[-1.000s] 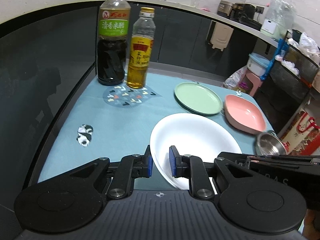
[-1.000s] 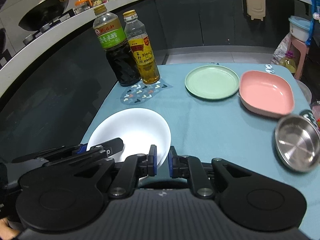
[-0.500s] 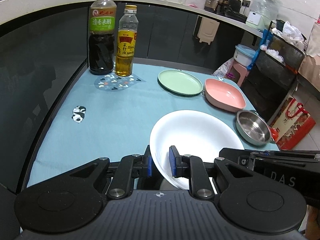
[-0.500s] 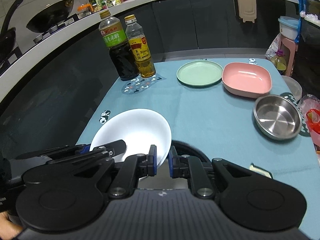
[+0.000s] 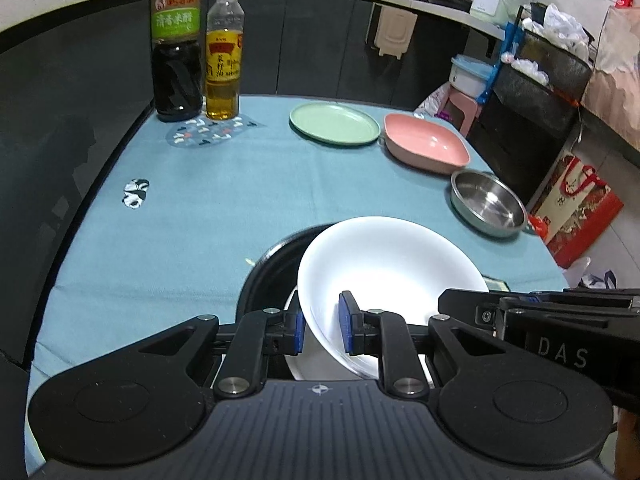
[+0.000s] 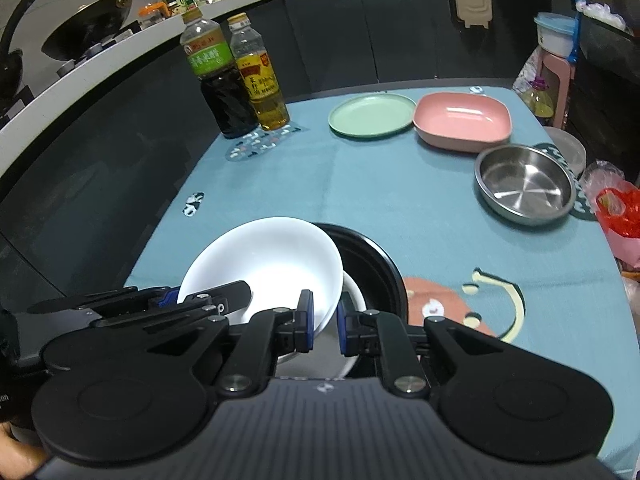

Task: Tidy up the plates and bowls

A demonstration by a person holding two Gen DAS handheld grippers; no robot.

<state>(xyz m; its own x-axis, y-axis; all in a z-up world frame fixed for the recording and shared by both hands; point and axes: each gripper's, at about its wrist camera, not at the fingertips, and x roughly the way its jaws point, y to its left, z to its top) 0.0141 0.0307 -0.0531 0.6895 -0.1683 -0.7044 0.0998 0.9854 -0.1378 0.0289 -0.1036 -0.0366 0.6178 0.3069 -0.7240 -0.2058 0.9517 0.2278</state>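
1. A white bowl [image 5: 384, 268] hangs tilted between two tools, above a black dish [image 6: 368, 264] that already holds another white piece [image 6: 354, 292] just under it.
2. The left tool [image 5: 321, 326] is nearly closed, its blue pads pinching the bowl's near-left rim; the right tool [image 6: 323, 322] is likewise nearly closed on the opposite rim.
3. Both tools point steeply down at the tabletop [image 5: 224, 200], and a hand shows only at the frame edge in the right wrist view.
4. Ahead of the tools, well apart from the bowl, lie a steel bowl [image 6: 524, 184], a pink dish [image 6: 462, 120] and a green plate [image 6: 372, 114], the last two almost touching.
5. Farther ahead to the left stand two bottles [image 5: 196, 40] side by side.
6. Risk, as it looks: each grip catches only a thin strip of smooth rim, so a slight twist or uneven pull between the hands could let the bowl slip.
7. A drop would land it on the white piece below, and chipping seems possible.
8. The bowl sits off-centre over the black dish; lowered like this, it may catch the dish's rim and settle crooked instead of nesting.
9. Letting go on one side first would probably tip it.
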